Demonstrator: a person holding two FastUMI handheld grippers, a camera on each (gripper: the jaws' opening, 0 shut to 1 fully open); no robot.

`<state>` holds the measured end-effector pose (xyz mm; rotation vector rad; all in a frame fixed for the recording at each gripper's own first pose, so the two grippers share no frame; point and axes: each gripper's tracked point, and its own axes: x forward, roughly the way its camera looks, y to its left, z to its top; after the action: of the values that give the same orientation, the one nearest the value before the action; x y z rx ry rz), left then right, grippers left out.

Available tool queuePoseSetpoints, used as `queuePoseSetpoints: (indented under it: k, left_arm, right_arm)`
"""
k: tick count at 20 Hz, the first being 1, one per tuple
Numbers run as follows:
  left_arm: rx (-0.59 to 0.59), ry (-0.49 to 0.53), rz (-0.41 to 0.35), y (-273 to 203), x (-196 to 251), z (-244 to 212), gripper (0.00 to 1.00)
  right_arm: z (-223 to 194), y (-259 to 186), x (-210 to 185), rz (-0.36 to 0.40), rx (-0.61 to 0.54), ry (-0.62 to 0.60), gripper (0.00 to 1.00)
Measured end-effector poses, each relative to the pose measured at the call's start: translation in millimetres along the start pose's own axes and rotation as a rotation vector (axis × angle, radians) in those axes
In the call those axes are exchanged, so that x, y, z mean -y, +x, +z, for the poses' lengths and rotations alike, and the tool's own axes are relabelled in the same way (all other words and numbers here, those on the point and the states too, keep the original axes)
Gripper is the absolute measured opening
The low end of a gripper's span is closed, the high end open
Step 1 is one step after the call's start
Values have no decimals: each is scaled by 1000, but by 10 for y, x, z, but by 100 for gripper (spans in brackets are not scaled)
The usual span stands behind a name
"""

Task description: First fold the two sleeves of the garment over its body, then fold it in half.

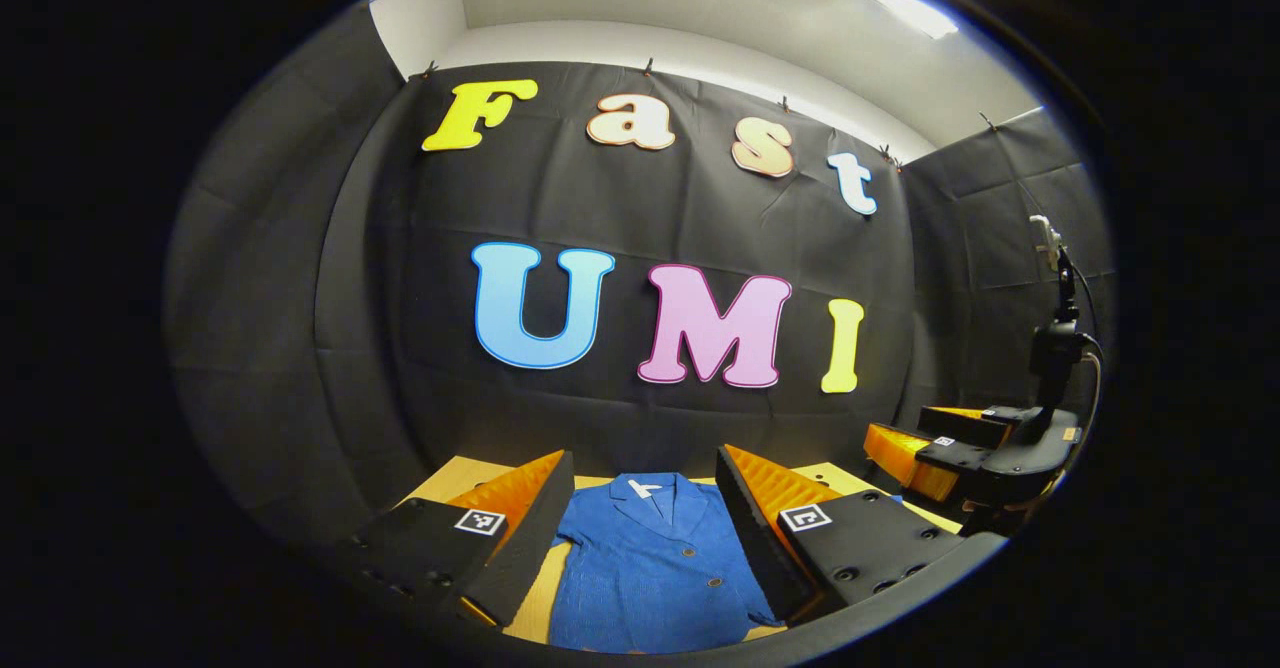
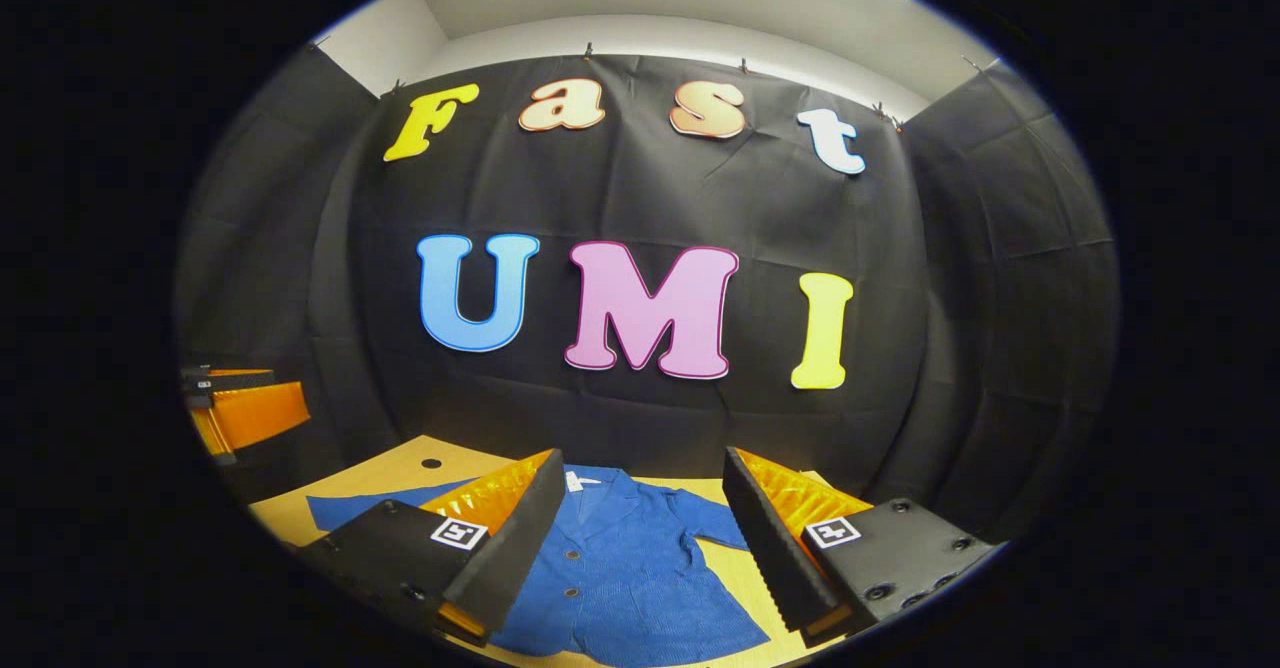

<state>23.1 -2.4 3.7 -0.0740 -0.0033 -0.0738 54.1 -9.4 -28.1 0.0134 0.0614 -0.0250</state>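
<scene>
Wooden table (image 2: 390, 473), blue jacket (image 1: 650, 568) flat, sleeves spread. Left gripper (image 1: 645, 533) and right gripper (image 2: 640, 538) both wide apart above it, holding nothing.

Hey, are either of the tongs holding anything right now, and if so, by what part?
Nothing. Both left tongs and right tongs are open above the blue shirt.
</scene>
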Motion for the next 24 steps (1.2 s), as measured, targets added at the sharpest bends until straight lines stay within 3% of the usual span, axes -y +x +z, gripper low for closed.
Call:
queuePoseSetpoints:
  k: [6,9,11,12,15,18,24]
  left_arm:
    - [-42,3,-60,227,277,-74,82]
    - [-75,-3,-60,355,407,-163,82]
    - [-93,-7,-76,423,555,-212,82]
    - [-100,-3,-80,464,626,-232,82]
    - [-143,-10,-70,603,790,-376,82]
    - [-185,-89,-94,813,1114,-505,82]
    - [-224,-129,-151,1247,1667,-622,82]
  right_arm:
    - [-366,472,316,-33,-100,61,99]
    - [-670,734,672,-103,-171,56,95]
    - [-912,881,819,-112,-240,137,100]
    - [-1049,943,899,-118,-265,183,96]
    - [-1523,1100,1417,-205,-353,232,99]
    - [-1993,1161,1875,-284,-444,308,97]
    - [-2765,1222,2990,-484,-570,314,97]
